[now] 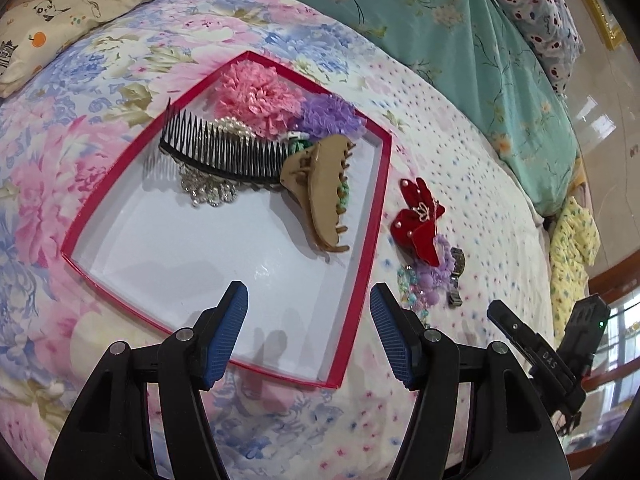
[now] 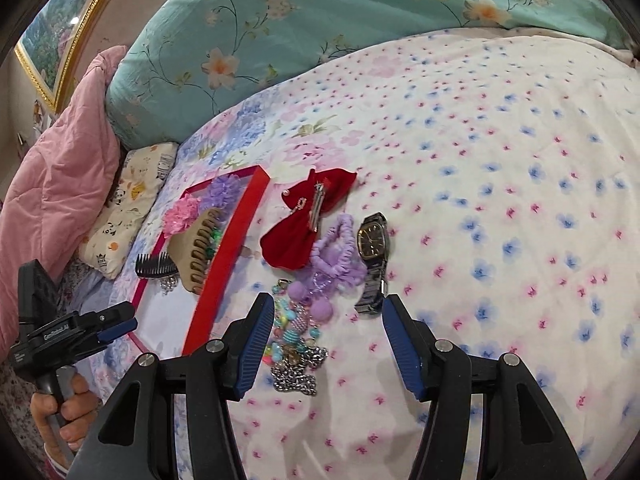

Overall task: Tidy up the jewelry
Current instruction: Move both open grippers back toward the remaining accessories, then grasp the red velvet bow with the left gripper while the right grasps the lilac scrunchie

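A red-rimmed white tray (image 1: 362, 248) lies on the bed; it also shows in the right wrist view (image 2: 228, 264). In it lie a tan claw clip (image 1: 320, 188), a black comb (image 1: 216, 144), pink (image 1: 256, 92) and purple (image 1: 328, 114) flower pieces and silver jewelry (image 1: 208, 192). Right of the tray lie a red bow clip (image 2: 308, 220), purple scrunchies (image 2: 340, 256), a wristwatch (image 2: 372, 256), beaded bracelets (image 2: 288, 328) and a silver chain (image 2: 296, 376). My left gripper (image 1: 308, 328) is open and empty above the tray's near corner. My right gripper (image 2: 324, 344) is open and empty above the beads.
A teal floral quilt (image 2: 320, 32) and a pink quilt (image 2: 60, 160) are bunched at the bed's far side, with a cartoon-print pillow (image 2: 128, 208) beside them. A gold-framed picture (image 2: 60, 40) hangs on the wall. The flowered sheet (image 2: 520, 200) extends to the right.
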The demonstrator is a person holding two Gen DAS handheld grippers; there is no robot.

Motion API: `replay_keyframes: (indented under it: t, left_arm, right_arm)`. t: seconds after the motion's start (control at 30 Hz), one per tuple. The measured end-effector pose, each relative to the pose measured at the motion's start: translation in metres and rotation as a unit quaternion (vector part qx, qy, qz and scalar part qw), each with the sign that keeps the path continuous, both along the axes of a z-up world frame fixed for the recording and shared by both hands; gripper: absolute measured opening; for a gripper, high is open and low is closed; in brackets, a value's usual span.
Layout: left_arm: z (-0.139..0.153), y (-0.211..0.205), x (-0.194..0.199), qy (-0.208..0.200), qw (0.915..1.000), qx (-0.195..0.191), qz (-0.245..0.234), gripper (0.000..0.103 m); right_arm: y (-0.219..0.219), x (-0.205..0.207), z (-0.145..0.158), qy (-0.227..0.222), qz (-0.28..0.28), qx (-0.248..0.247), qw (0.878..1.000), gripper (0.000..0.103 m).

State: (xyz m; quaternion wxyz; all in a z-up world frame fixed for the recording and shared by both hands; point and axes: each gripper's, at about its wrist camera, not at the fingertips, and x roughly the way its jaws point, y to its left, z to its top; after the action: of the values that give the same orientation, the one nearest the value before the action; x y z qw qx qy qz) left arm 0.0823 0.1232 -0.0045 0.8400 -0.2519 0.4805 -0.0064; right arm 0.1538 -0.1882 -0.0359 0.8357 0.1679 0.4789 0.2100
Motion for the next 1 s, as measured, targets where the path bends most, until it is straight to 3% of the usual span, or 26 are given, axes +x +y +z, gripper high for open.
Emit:
replay_keyframes:
  t: [0.1, 0.33, 0.67, 0.73, 1.0]
  left_arm:
    - [-0.002, -0.007, 0.001, 0.005, 0.9999, 0.003, -0.008, 0.063]
    - [-0.001, -0.022, 0.008, 0.008, 0.9995, 0.015, -0.026, 0.063]
    - [0.003, -0.048, 0.037, 0.009, 0.9974, 0.038, -0.06, 0.063]
    - [0.005, -0.057, 0.048, 0.008, 0.9963, 0.044, -0.073, 0.064]
    - [-0.008, -0.113, 0.102, 0.02, 0.9865, 0.08, -0.141, 0.066]
  right_arm:
    - [0.004, 0.001, -0.001, -0.004, 0.005, -0.004, 1.0, 0.058]
    - [0.024, 0.015, -0.015, 0.009, 0.026, -0.003, 1.0, 0.037]
    - [0.029, 0.056, -0.049, 0.046, -0.002, 0.006, 0.999, 0.033]
    - [0.028, 0.061, -0.052, 0.046, -0.005, -0.001, 0.999, 0.015]
    - [-0.011, 0.041, -0.023, 0.021, -0.019, 0.031, 0.999, 0.011]
